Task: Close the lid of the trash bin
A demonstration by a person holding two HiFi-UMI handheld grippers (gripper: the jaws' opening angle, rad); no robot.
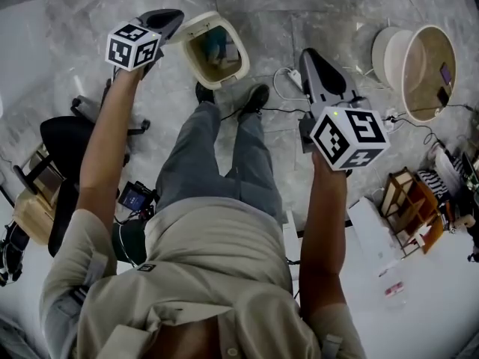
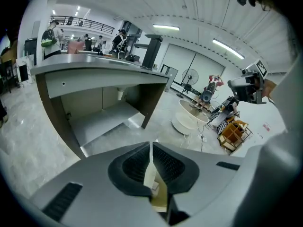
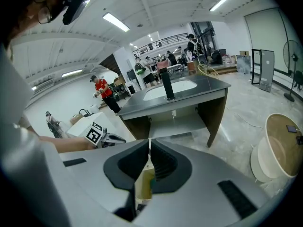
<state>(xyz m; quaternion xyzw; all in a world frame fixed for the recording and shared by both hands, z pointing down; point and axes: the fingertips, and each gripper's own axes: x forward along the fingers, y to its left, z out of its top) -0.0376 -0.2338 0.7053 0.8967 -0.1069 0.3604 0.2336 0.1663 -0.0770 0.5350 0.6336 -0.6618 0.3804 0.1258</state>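
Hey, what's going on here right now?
A person stands facing an open trash bin on the floor, holding a gripper in each hand. The left gripper and the right gripper are both held up, jaws together and empty. Neither touches the bin, so the lid isn't closed yet.

My head camera looks steeply down past the person's shoulders at the floor (image 1: 299,6) and the trash bin (image 1: 196,25) by the feet. Each gripper camera rides close behind its jaws, facing level across the room. Both take in the grey counter (image 2: 94,67).
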